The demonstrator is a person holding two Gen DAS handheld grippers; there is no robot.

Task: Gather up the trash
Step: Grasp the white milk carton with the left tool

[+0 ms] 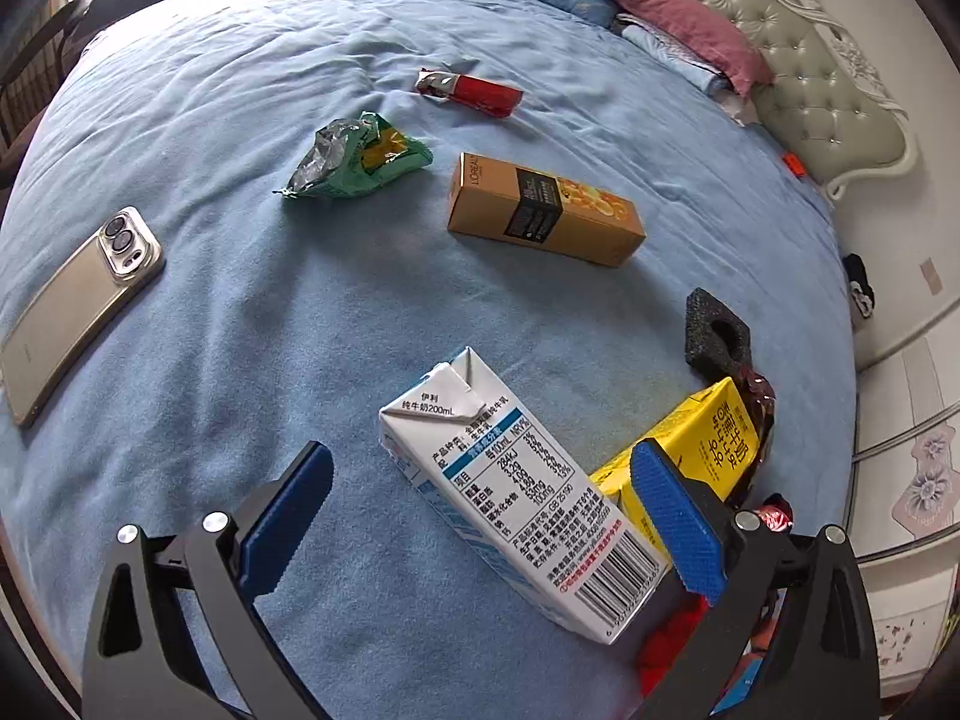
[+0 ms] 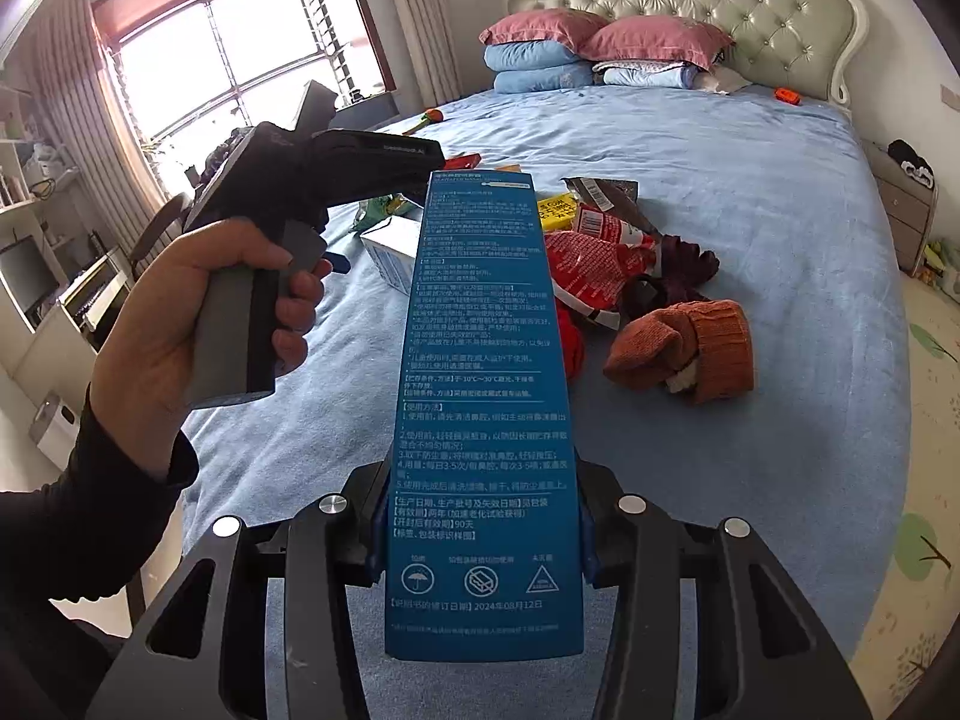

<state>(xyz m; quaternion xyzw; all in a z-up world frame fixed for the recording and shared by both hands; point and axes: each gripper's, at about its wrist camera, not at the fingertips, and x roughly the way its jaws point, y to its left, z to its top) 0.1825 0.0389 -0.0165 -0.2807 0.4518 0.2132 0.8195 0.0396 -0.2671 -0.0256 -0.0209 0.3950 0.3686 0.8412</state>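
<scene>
- Left wrist view: the left gripper [image 1: 492, 516] is spread wide over the blue bedspread [image 1: 240, 360], not gripping anything. The white milk carton [image 1: 510, 498] lies on its side between the two blue pads; the right-hand pad looks right up against the carton's edge, the other is well clear of it.
- A yellow drink carton [image 1: 714, 450] sits just behind that right pad, touching the milk carton's far side, with a black foam block [image 1: 717, 333] beyond it.
- Further up the bed: an orange L'Oreal box [image 1: 543, 210] lying flat, a crumpled green wrapper [image 1: 354, 159], a red wrapper [image 1: 471, 93], and a gold phone [image 1: 78, 306] face down off to the left.
- Right wrist view: the right gripper [image 2: 483, 546] is clamped on a tall blue box [image 2: 486, 408], fingers squeezed in on its lower sides, box sticking straight out ahead.
- The left hand [image 2: 204, 312] is on the other tool's grey handle, over the bed's left side.
- Behind the box there's a pile: red snack bag [image 2: 594, 267], orange knit glove [image 2: 690, 348], dark wrapper [image 2: 606, 192]. Pink pillows [image 2: 600, 33] are up by the headboard.
</scene>
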